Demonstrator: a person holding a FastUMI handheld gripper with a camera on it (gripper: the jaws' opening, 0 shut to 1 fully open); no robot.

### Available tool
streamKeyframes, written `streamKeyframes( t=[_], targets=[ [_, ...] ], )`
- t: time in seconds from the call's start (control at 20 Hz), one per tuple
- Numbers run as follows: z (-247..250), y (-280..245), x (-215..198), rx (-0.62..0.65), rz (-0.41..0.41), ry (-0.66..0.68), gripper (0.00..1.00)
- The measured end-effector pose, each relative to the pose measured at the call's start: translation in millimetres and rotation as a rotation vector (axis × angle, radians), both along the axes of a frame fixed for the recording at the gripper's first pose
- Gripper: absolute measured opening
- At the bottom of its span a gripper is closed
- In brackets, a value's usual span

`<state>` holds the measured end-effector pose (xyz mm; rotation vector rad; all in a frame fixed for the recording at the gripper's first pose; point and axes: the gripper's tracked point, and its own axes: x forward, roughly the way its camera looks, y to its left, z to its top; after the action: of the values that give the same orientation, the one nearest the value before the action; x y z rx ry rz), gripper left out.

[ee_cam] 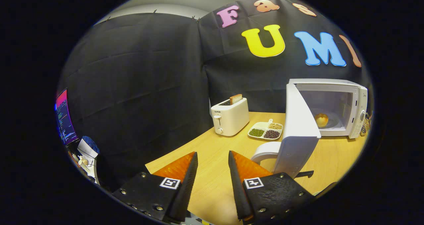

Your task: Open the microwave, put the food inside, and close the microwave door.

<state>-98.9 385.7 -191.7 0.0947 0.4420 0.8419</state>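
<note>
Now, my gripper [212, 158]: its two fingers are spread apart and hold nothing. Only bare table shows between them, so I think my hands-on work with the food is done.
Table: the light wooden table top [212, 182] lies under my fingers and runs on ahead.
Plate: a plain white round plate [265, 151] sits just past my right finger, partly behind the door. It has no food on it that I can see.
Door: the white microwave door [297, 135] swings wide open toward me. I judge it is the next thing to push, since it must end up closed.
Microwave: the white box microwave [356, 109] stands farther back on the table.
Food: a small round golden bun [321, 119] rests inside the microwave on its glass dish.
Snack tray: a white tray with three little bins of beans [266, 131] lies beside the door.
Toaster: a cream toaster [230, 116] with a slice of brown bread [235, 99] sticking up stands well off to the side.
</note>
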Motion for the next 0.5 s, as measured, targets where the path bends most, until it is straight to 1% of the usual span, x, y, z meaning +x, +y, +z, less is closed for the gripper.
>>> streamKeyframes(
  t=[0.05,0.1,0.15,0.2,0.25,0.3,0.4,0.5],
  targets=[
    [-2,-4,1,-0.009,-0.01,-0.008,0.52],
    [-3,-7,5,-0.02,-0.018,-0.013,0.43],
    [-5,-11,8,-0.03,-0.035,-0.016,0.38],
    [-8,-16,14,-0.036,-0.05,-0.012,0.25],
    [-9,-20,15,-0.035,-0.06,-0.006,0.17],
    [-8,-24,13,-0.035,-0.056,0.001,0.01],
    [-12,-30,16,-0.069,-0.054,-0.01,0.01],
    [-14,-41,21,-0.075,-0.064,-0.012,0.01]
  ],
)
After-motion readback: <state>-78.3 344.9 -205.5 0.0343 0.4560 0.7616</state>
